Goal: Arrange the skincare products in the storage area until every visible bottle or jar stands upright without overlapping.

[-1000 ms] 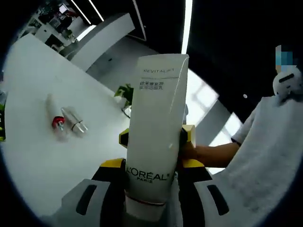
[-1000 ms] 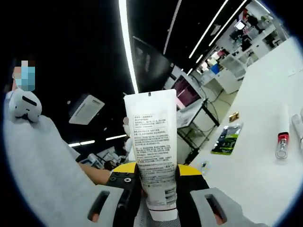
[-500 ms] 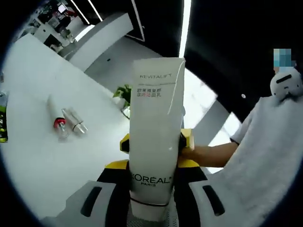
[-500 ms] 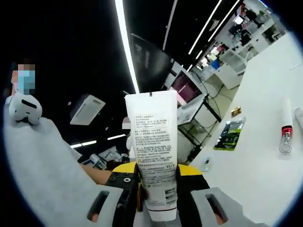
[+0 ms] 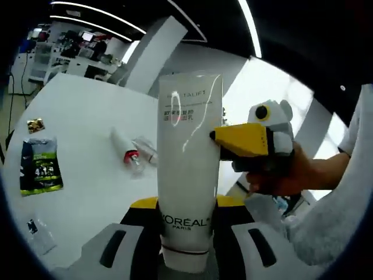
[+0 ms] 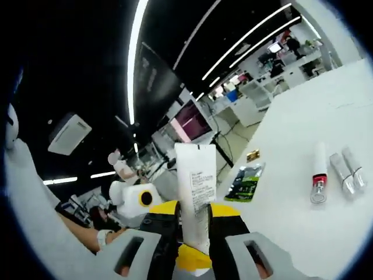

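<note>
The left tool [image 5: 187,230] is clamped on the lower end of a white L'Oréal tube [image 5: 187,175], which rises straight ahead of it along its jaws. The right tool [image 5: 217,135] comes in from the right of the left gripper view, its yellow tip touching the tube's upper side; a hand [image 5: 280,175] holds it. In the right gripper view the right tool's [image 6: 192,256] jaws sit on either side of the tube [image 6: 195,192]; whether they pinch it I cannot tell. Beyond the left tool, on the white bench [image 5: 81,175], lie a red-banded tube [image 5: 124,149], a clear bottle [image 5: 145,150] and a green sachet [image 5: 39,166].
</note>
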Available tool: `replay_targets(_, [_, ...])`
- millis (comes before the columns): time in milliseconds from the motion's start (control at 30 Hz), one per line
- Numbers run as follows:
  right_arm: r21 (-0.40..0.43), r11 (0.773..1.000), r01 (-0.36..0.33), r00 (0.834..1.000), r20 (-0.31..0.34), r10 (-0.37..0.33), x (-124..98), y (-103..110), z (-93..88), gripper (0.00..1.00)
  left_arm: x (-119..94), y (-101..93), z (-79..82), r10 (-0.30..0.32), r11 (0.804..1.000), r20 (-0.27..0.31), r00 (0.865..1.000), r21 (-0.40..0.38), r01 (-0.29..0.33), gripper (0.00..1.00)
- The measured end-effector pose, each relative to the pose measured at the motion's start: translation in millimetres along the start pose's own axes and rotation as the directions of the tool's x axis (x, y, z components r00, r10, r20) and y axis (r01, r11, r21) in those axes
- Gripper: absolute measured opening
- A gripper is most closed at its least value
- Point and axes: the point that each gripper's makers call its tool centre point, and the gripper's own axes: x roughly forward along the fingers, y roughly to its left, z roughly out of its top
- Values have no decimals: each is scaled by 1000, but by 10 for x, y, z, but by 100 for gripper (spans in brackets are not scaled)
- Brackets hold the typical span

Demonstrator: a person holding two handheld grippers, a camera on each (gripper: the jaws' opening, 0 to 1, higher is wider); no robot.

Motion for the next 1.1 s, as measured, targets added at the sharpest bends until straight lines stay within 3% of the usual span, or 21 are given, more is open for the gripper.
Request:
replay_targets(167, [-65, 993, 98, 994, -41, -100, 104, -63, -25, 21, 28, 5, -71, 48, 994, -43, 998, 104, -43, 29])
replay_targets(267, [-87, 982, 170, 984, -46, -175, 117, -153, -12, 17, 35, -14, -116, 72, 982, -66, 995, 177, -59, 28])
replay_targets(367, [-84, 979, 188, 980, -51, -192, 123, -155, -21, 13, 21, 52, -97, 113, 976, -59, 992, 195, -99, 29])
replay_targets(433, [-88, 979, 186, 981, -44, -190, 113, -140, -10, 12, 23, 45, -89, 102, 977, -53, 993, 195, -89, 30])
replay_targets(500, [-107, 975, 197, 979, -35, -202, 79, -139, 4, 5, 14, 49, -72, 103, 964, -39, 994, 251, -90, 30])
replay_targets(567, [-115, 981, 155, 986, -43, -161, 63, -106, 3, 4, 16, -13, -62, 49, 984, -37, 998, 176, -41, 30])
replay_targets(633, [-137, 982, 128, 989, -57, -137, 46, -91, 9, 4, -5, -82, -67, -3, 991, -40, 999, 137, 8, 30])
replay_targets(767, [-190, 981, 33, 995, -84, -50, 10, 27, 34, 3, -23, -181, 2, -73, 988, -2, 997, 136, 73, 29])
replay_targets(800, [-228, 973, -32, 995, -103, 9, 2, 118, 35, 3, -30, -233, 18, -110, 987, 8, 994, 120, 108, 29])
replay_targets(833, [-257, 966, -36, 993, -116, 6, -17, 121, 36, 3, -46, -262, 44, -132, 988, 21, 991, 88, 130, 29])
replay_targets(867, [-260, 964, -50, 992, -123, 18, -30, 151, 42, 3, -66, -331, 95, -194, 981, 49, 980, 37, 193, 31])
replay_targets(900, [-271, 956, -111, 988, -132, 77, -40, 242, 55, 3, -74, -361, 114, -221, 975, 59, 974, 20, 220, 33])
replay_targets(967, [-291, 947, -135, 983, -159, 91, -61, 262, 55, 3, -115, -392, 242, -259, 965, 126, 958, -9, 262, 32])
replay_targets(1000, [-280, 940, -197, 970, -192, 147, -70, 352, 28, 3, -144, -450, 267, -299, 952, 145, 943, -15, 304, 33])
replay_targets(1033, [-307, 928, -211, 966, -208, 151, -74, 366, 20, 3, -157, -478, 296, -316, 946, 160, 935, -29, 324, 32])
replay_targets(1100, [-276, 919, -281, 944, -250, 213, -90, 495, -39, 3, -187, -570, 285, -378, 921, 165, 911, -34, 388, 32])
